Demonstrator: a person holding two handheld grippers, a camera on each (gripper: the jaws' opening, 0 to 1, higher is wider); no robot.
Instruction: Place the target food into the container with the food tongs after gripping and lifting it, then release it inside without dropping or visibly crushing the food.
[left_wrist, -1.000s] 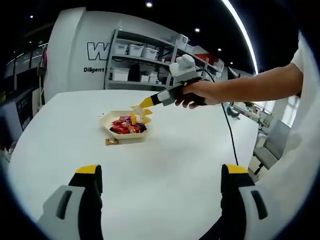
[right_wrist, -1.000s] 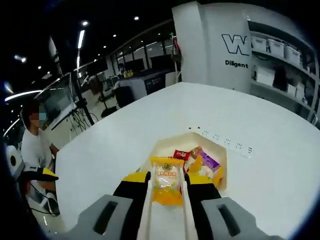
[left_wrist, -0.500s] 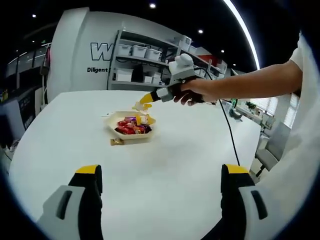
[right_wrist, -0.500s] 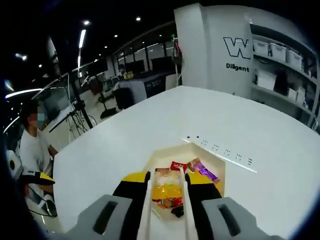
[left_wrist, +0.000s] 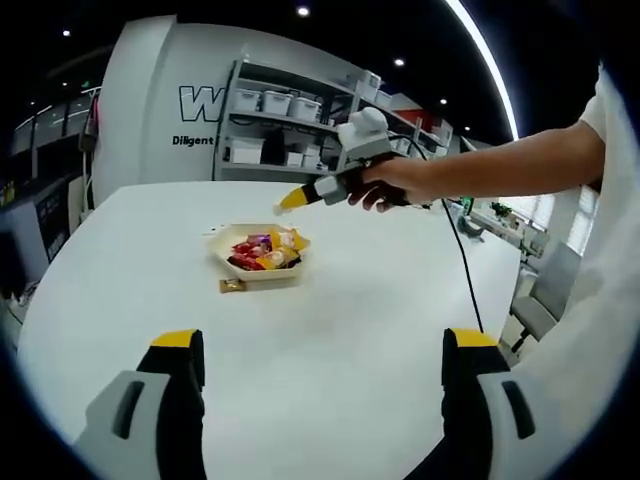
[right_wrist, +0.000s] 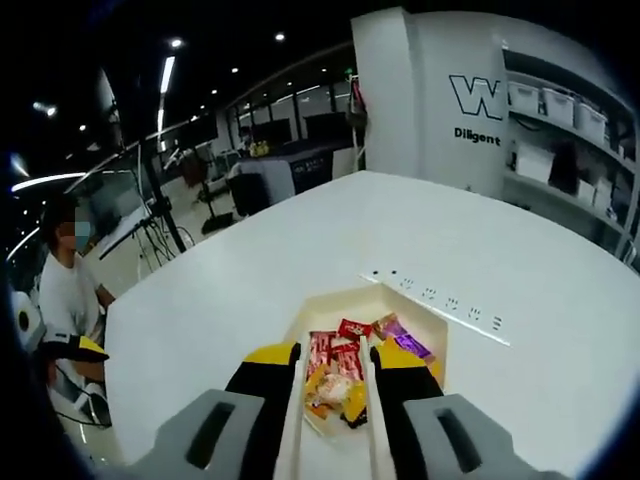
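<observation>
Readable text: white curved wall only
Wall (right_wrist: 440, 90) reads big "W", cut off, and "Diligent" beneath; snack wrappers too small.

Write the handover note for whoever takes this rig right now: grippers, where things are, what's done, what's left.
Right gripper: shut on the white tongs, held above the tray; nothing between the tong tips.
Left gripper: open, empty, hanging over bare table short of the tray.
Snack packets lie piled in the tray, an orange one on top. One small packet lies on the table beside the tray.
Done: no packet is in the tongs; the pile sits inside the tray.
Left: draw the tongs clear; possibly pick up the stray packet if it counts.
</observation>
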